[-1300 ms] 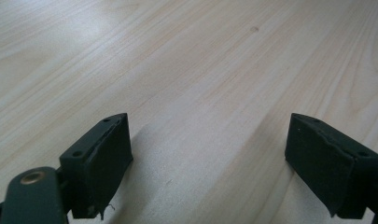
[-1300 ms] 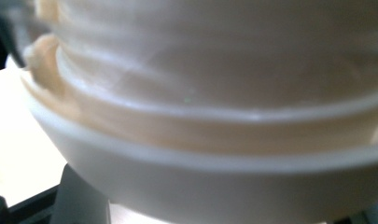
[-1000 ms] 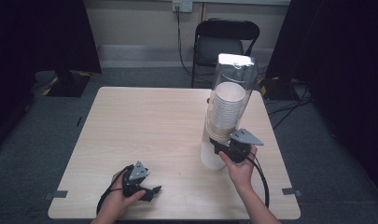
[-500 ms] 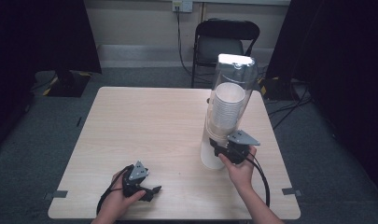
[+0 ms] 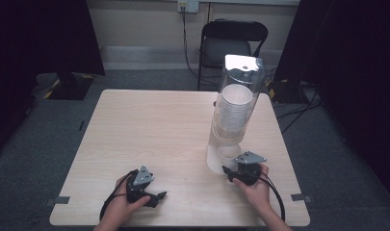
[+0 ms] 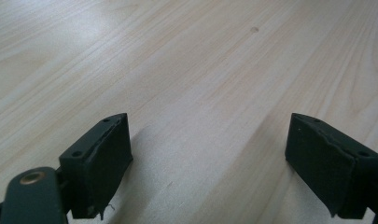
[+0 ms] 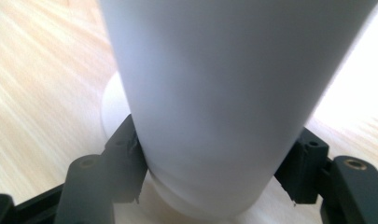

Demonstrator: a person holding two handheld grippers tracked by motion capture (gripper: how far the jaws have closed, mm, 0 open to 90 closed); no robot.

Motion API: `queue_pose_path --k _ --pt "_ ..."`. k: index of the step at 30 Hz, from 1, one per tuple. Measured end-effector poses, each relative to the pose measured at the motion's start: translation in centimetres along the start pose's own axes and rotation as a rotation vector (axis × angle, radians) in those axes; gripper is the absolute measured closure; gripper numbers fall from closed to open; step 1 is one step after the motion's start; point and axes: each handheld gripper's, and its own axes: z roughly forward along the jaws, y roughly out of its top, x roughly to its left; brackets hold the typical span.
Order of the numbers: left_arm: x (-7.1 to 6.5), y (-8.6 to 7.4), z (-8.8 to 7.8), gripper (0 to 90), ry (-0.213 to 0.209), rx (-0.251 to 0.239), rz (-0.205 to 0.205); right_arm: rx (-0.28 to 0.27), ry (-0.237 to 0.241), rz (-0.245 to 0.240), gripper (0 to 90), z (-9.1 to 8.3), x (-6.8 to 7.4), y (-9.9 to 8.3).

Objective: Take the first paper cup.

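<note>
A white paper cup [image 7: 210,107] sits between the jaws of the right gripper [image 7: 210,182], its tapered wall pinched on both sides by the black pads [image 7: 130,163]; a round white rim or base shows just beneath it against the wood. In the high view this cup [image 5: 228,153] hangs at the bottom of a tall clear dispenser tube [image 5: 236,96], which stands upright at about four o'clock from the middle of the table [image 5: 149,125], near the right edge. A stack of white cups [image 5: 233,108] fills the tube's middle part, and the tube's top catches a bright glare. The right gripper [image 5: 231,173] lies at roughly five o'clock from the tube's foot, held in the person's right hand [image 5: 254,187], cable trailing back over the table's near edge. The jaws have just let out slightly while the cup stays clamped between them.

The left gripper [image 5: 159,196] rests at about seven o'clock on the table, well apart from the tube, in the left hand [image 5: 123,204]. Its jaws are spread wide over bare wood [image 6: 200,93], nothing between them. A black folding chair [image 5: 233,43] stands behind the table at twelve o'clock
</note>
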Motion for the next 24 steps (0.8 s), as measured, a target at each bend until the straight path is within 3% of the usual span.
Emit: queue_pose_path --k 11,19,24 --pt "0.0 0.0 0.0 13.9 0.0 0.001 0.001 0.012 0.01 0.021 34.8 -1.7 -0.2 -1.1" --pt "-0.1 0.0 0.1 13.7 0.004 -0.007 -0.008 -0.011 0.032 -0.009 34.5 -2.3 1.1 -1.2" --pt "-0.5 0.2 0.1 15.4 0.022 0.001 -0.03 -0.031 0.059 0.009 34.3 -2.4 1.5 -1.2"
